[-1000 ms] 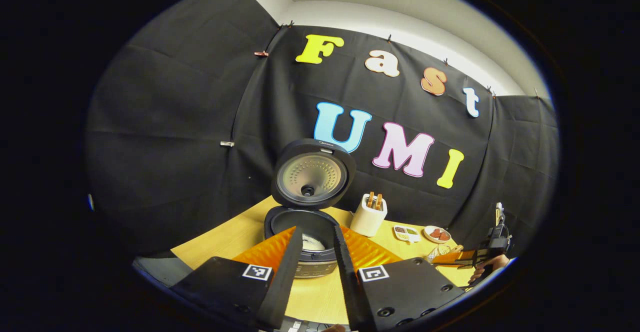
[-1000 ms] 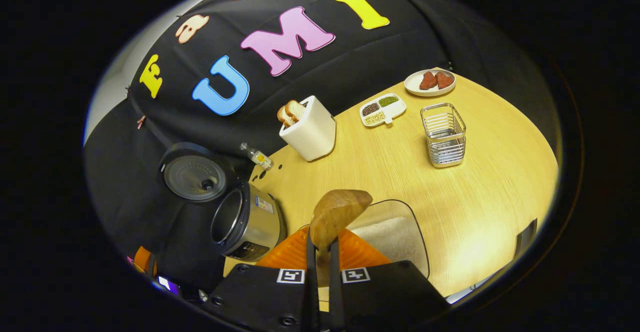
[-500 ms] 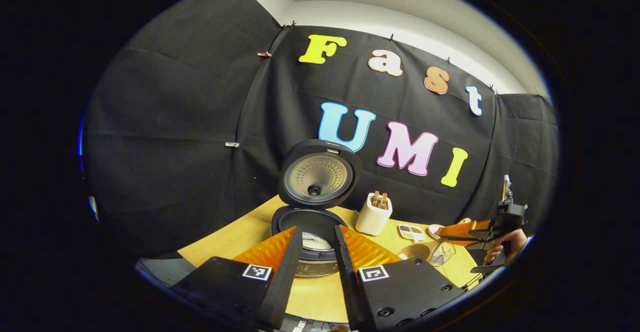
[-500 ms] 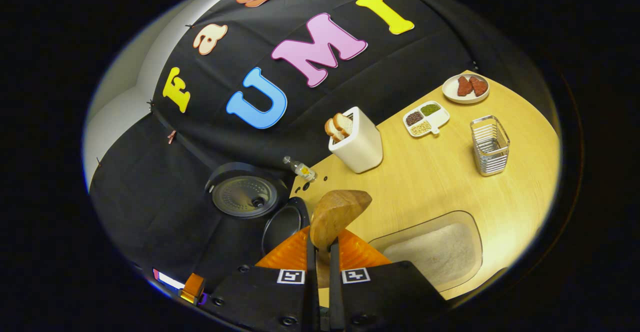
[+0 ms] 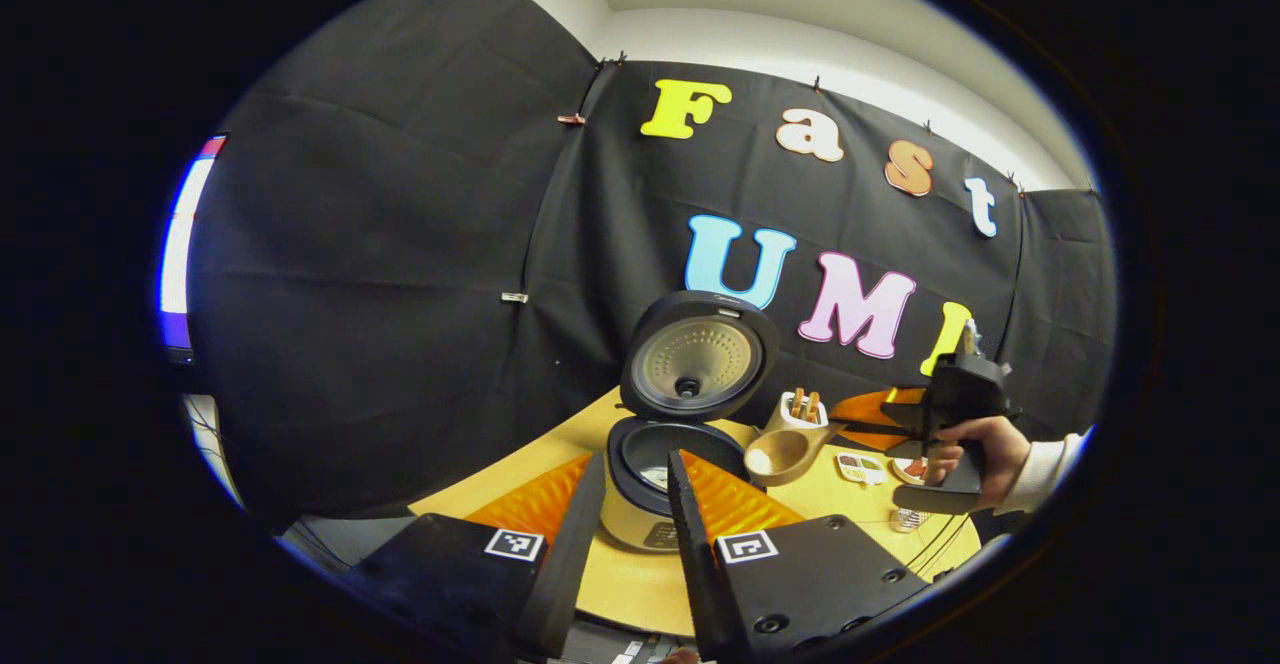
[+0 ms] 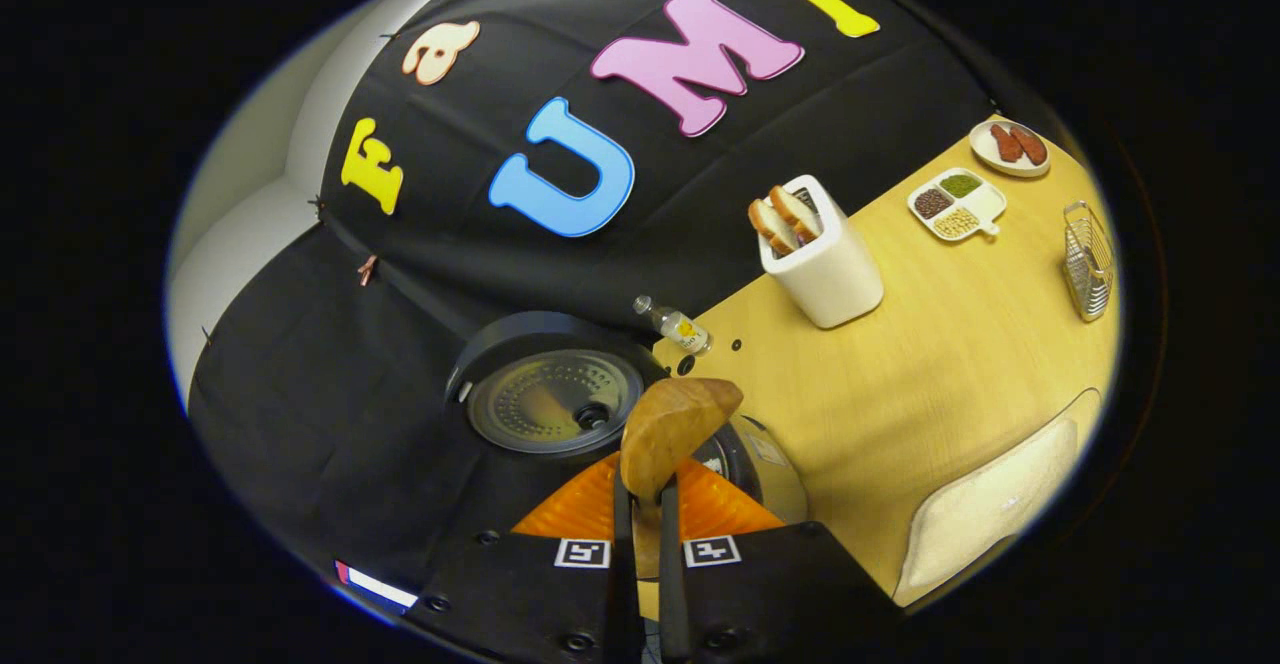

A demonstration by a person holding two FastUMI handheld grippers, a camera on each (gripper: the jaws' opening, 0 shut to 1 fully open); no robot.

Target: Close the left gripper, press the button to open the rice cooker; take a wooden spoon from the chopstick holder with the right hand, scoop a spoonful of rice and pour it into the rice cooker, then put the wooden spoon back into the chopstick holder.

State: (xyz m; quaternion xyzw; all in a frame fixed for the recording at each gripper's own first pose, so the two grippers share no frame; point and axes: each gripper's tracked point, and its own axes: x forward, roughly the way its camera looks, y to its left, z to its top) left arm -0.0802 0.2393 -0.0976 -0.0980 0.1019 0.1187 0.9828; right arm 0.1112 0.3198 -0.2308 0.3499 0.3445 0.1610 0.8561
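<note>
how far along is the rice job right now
Done: the rice cooker stands open, lid up, and the wooden spoon is out of the chopstick holder. In hand: the right gripper holds the spoon beside the pot. Left: pouring, then returning the spoon to the holder.

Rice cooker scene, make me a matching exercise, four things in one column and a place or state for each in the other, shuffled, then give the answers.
Things:
1. rice cooker
2. wooden spoon
3. toaster
4. wire chopstick holder

Places or states:
A. held in the right gripper, bowl beside the cooker's opening
B. holds slices of bread
C. lid standing open
D. stands empty near the table's edge

Pairs: 1-C, 2-A, 3-B, 4-D
</note>
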